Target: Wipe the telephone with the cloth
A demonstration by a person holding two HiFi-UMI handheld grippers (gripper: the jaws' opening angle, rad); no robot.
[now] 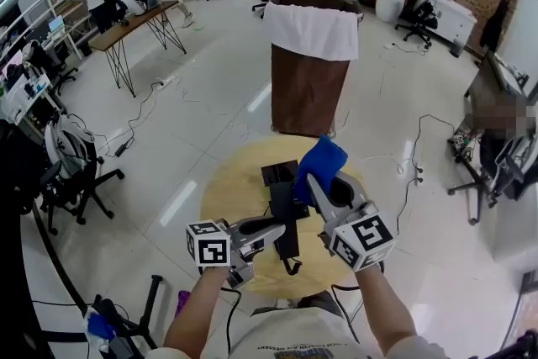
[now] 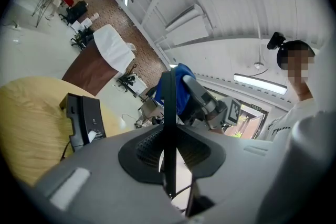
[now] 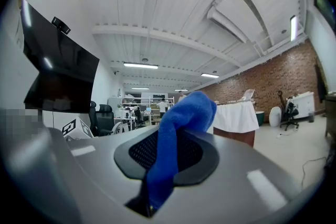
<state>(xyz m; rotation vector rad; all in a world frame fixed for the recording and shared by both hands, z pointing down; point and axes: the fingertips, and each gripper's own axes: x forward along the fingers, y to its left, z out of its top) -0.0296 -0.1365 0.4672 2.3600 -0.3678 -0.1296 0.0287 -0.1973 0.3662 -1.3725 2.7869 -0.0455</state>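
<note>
Left gripper (image 1: 271, 229) fingers pinch black telephone handset (image 1: 287, 241) – rigid, light, slick plastic, best held mid-length. Right gripper (image 1: 312, 181) fingers clamp blue cloth (image 1: 322, 159) – soft, limp, above counter (image 1: 227, 193).

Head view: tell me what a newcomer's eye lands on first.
The bright blue cloth stands out first, pinched in the right gripper above the round yellow table. Beside it, the left gripper clamps a black handset, and the telephone base sits on the table behind.
</note>
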